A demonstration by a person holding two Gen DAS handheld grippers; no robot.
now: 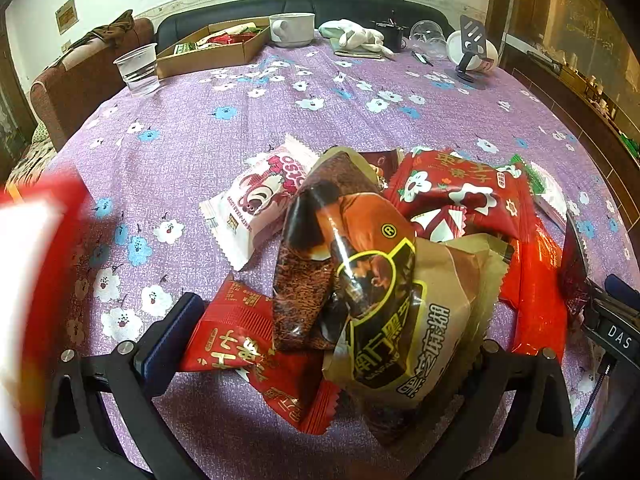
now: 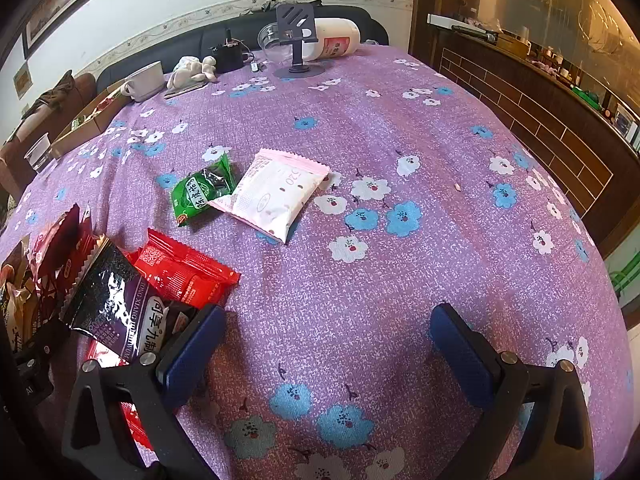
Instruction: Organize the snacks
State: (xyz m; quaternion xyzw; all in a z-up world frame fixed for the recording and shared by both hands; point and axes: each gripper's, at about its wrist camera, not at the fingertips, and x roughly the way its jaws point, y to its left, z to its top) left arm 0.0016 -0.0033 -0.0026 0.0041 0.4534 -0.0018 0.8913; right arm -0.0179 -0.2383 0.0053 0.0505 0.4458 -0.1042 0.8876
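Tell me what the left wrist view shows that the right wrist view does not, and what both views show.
Only the left wrist view shows the brown snack bag on top of the pile, between the open left tongs, and the white and pink snack packet beside it.

Only the right wrist view shows the green packet and the pale pink packet lying apart from the pile, and the open right tongs over bare cloth.

Both show the purple flowered tablecloth, the cardboard box, the white mug and the phone stand.
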